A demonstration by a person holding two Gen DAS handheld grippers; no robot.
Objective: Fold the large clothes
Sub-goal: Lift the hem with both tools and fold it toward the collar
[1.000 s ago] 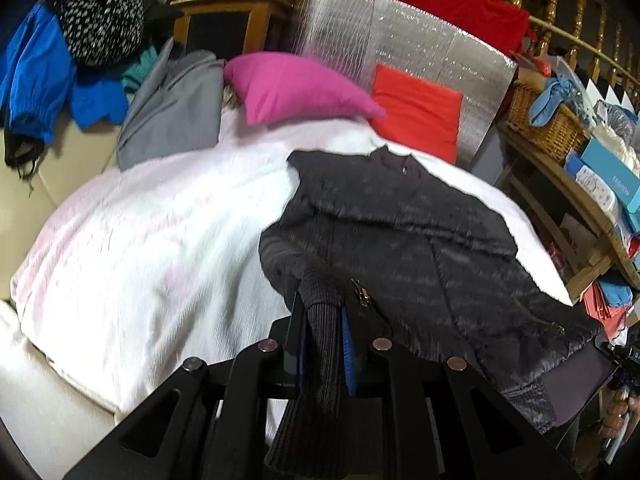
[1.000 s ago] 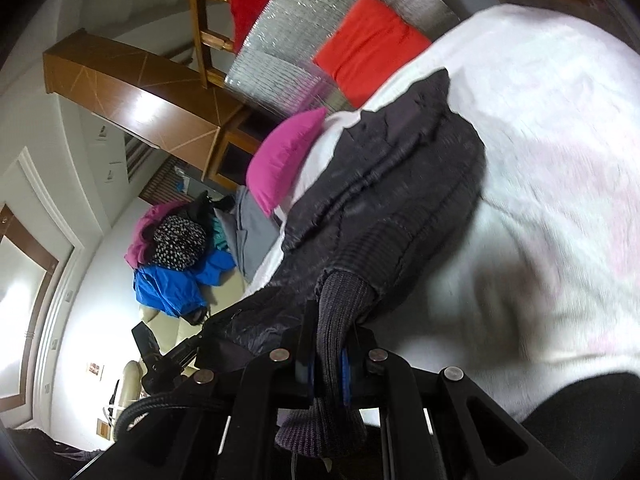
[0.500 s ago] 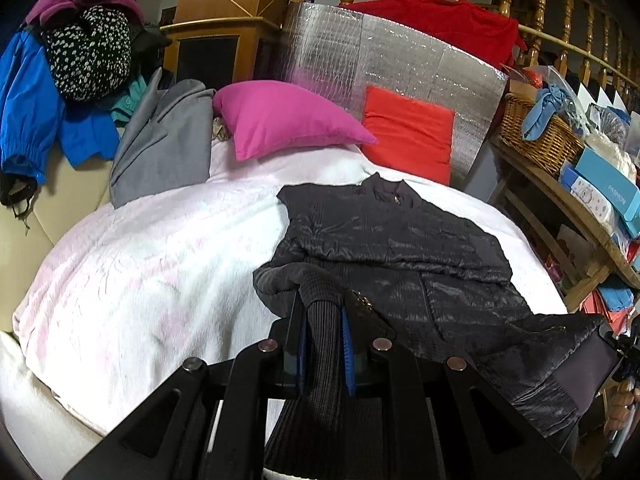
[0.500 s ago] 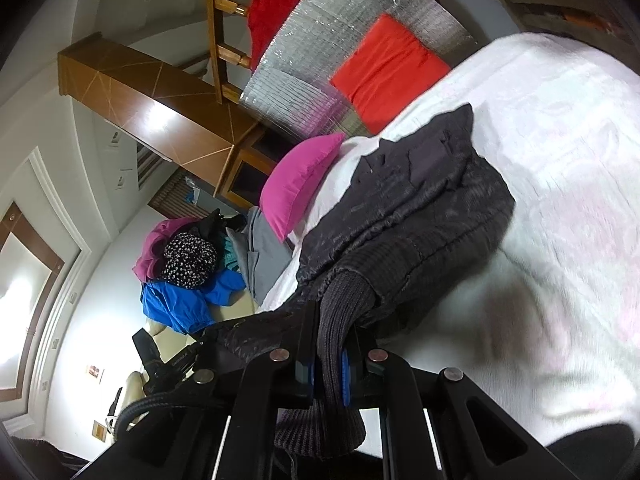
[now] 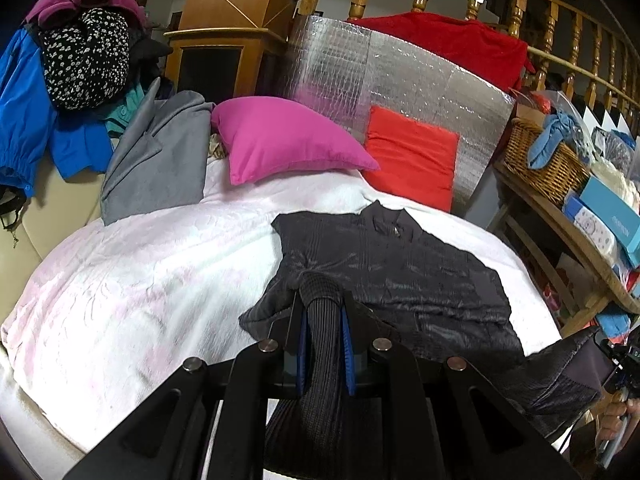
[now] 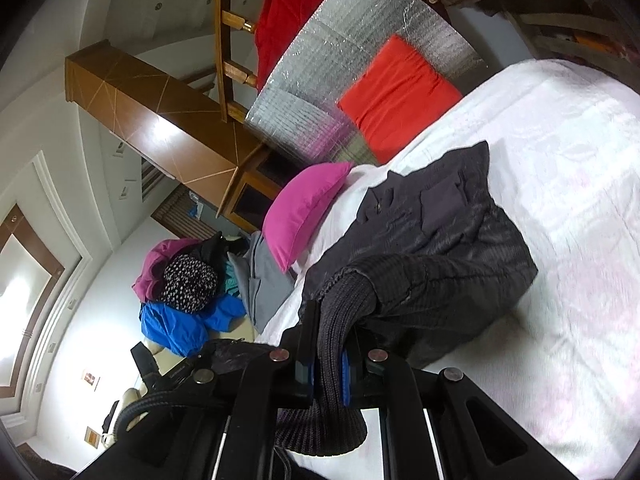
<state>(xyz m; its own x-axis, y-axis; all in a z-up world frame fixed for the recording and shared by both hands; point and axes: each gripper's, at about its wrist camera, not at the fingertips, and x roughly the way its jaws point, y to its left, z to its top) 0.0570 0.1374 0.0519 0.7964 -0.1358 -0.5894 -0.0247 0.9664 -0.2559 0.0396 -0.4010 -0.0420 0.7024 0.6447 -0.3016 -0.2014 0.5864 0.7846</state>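
I have the dark jacket (image 5: 392,276) spread over the white bed (image 5: 132,280), collar toward the head end where a pink pillow (image 5: 280,140) and a red cushion (image 5: 412,160) lie. My left gripper (image 5: 324,328) has its jaws pinched on a ribbed knit cuff (image 5: 320,320), which bulges up between the blue pads and hangs down behind them. The sleeve runs from there back onto the jacket body, near the bed's foot edge.

From the right wrist view, my right gripper (image 6: 330,360) has its jaws clamped on the other ribbed cuff (image 6: 336,328), the knit end drooping below the pads. That sleeve arches up off the bed and joins the jacket's quilted body, which lies bunched toward the bed's side edge.

A grey garment (image 5: 160,152) drapes over the bed's far left corner beside the pillow. A pile of clothes (image 5: 68,76) sits beyond it, and a wicker basket (image 5: 540,160) stands on a shelf off the right side.
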